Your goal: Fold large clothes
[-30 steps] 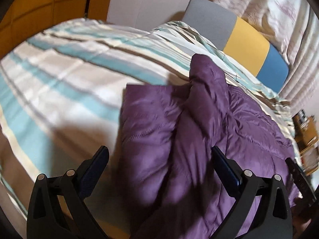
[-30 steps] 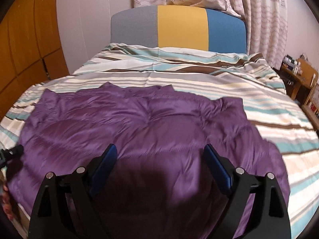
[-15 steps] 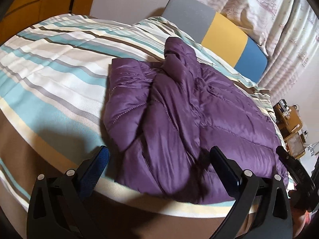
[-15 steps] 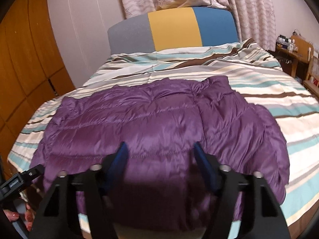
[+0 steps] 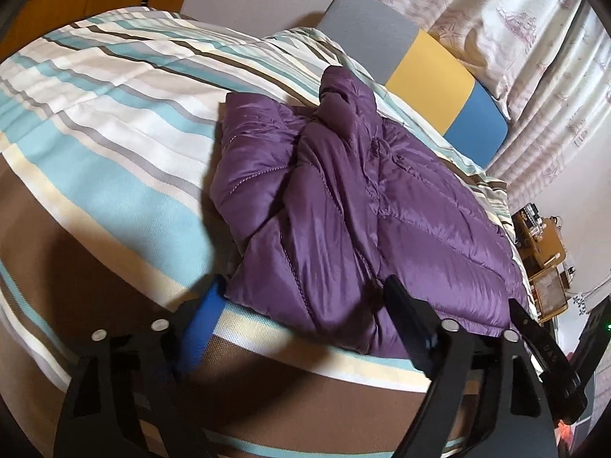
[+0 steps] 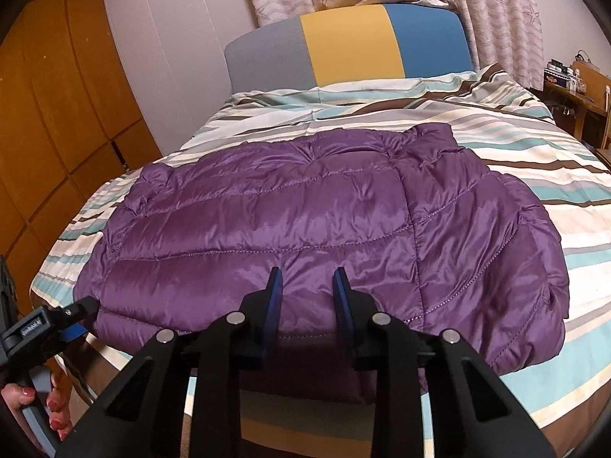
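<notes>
Left gripper (image 5: pixel 301 303): jaws have just been closing yet stand wide, straddling the jacket's near-left hem, not pressing — likely lining up a corner grip.
Purple jacket (image 6: pixel 324 229): flat along the bed's (image 6: pixel 573 160) foot edge.
Right gripper (image 6: pixel 307 280): just narrowed — pads appear clear of the hem.
Containers: none.

A home bedroom is shown: a bed (image 6: pixel 496 122) is spread with a striped duvet and backed by a grey, yellow and blue headboard (image 6: pixel 351 47). Patterned curtains (image 6: pixel 488 7) are hung behind it, wooden wardrobe panels (image 6: pixel 49 114) are seen at left, and a cluttered bedside table (image 6: pixel 576 87) at far right.
</notes>
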`<state>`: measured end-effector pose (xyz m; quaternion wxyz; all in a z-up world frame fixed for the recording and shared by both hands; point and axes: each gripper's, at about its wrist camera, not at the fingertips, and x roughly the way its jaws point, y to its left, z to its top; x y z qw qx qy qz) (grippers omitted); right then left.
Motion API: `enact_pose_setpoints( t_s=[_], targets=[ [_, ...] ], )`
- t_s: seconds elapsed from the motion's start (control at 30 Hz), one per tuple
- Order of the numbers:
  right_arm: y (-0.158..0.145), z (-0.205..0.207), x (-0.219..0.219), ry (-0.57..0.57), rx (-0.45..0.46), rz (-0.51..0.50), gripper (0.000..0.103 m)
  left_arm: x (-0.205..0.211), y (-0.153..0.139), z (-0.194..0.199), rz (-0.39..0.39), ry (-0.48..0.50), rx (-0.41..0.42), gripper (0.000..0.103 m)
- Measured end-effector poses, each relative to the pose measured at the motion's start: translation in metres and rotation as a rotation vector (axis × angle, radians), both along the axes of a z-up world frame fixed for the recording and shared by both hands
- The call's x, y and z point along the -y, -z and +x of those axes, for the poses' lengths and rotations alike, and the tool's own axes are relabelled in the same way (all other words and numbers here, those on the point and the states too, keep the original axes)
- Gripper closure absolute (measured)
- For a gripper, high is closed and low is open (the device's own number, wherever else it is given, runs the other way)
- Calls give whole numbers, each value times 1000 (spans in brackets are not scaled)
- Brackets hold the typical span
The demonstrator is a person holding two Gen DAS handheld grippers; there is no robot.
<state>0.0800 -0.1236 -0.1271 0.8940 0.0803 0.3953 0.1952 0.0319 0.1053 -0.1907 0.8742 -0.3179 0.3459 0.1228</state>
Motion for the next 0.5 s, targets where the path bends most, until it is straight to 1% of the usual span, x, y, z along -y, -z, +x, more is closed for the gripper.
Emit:
enact_pose_setpoints(
  t_s=[0.1, 0.2, 0.3, 0.37, 0.4, 0.43, 0.5],
  targets=[
    [-2, -1, 2, 4, 9, 9, 81, 2, -1, -3, -4, -10, 9, 28],
    [-6, -1, 2, 0, 12, 26, 81, -1, -3, -9, -16, -51, 19, 28],
    [-9, -2, -3, -22, 16, 43, 81, 1, 0, -8, -32, -46, 3, 28],
    [-11, -2, -8, -44, 22, 43, 81, 2, 0, -7, -33, -34, 7, 27],
    [-12, -2, -11, -52, 27, 41, 81, 3, 0, -7, -41, -23, 12, 24],
    [-13, -2, -16, -66, 36, 35, 81, 4, 0, -7, -55, -11, 22, 21],
    [-12, 1, -24, -90, 45, 22, 81, 5, 0, -5, -97, 17, 51, 20]
  ],
)
